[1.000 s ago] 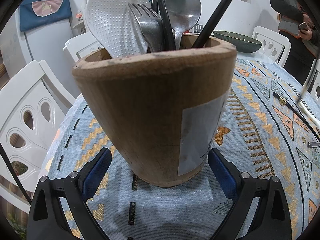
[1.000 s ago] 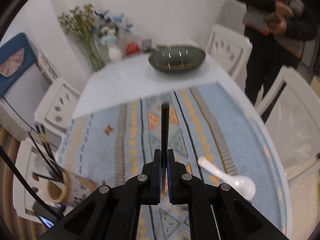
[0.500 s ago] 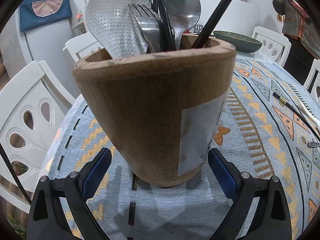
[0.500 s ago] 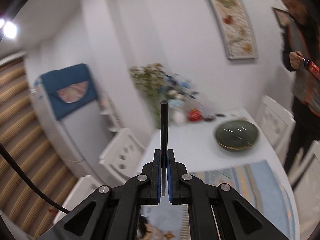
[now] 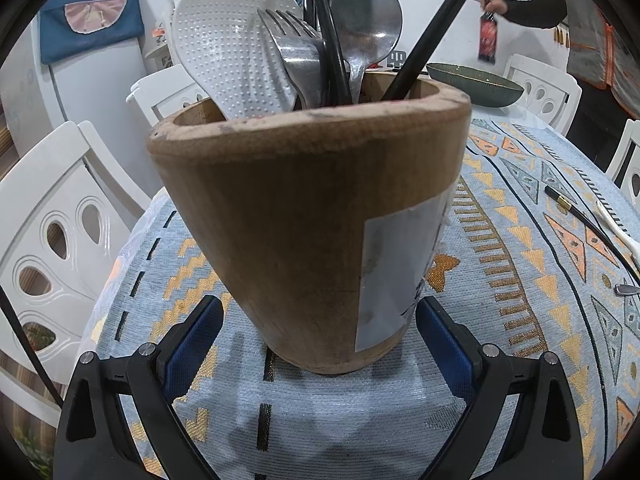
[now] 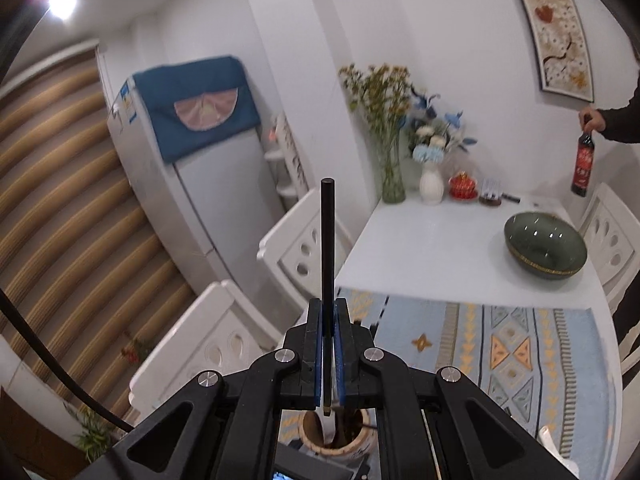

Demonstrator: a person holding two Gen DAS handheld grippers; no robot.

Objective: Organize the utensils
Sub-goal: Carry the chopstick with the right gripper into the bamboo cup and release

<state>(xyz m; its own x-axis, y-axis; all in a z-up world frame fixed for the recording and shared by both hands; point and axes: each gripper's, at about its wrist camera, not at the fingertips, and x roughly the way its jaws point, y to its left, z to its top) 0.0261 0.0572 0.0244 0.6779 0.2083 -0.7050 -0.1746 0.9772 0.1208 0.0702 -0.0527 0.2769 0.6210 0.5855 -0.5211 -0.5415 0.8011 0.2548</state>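
Crowding the surface (image 5: 500,264) near the wooden holder (image 5: 312,216) are a loose chopstick (image 5: 588,224) and a white spoon (image 5: 618,228), with a dark bowl (image 6: 545,245) farther back. Inside the holder stand a rice paddle (image 5: 232,52), fork (image 5: 296,56), metal spoon (image 5: 368,28) and chopsticks. Left gripper (image 5: 320,344) fingers stand apart, flanking the holder's base. Right gripper (image 6: 329,344) fingers clamp a black chopstick (image 6: 327,240) directly above the holder's open mouth.
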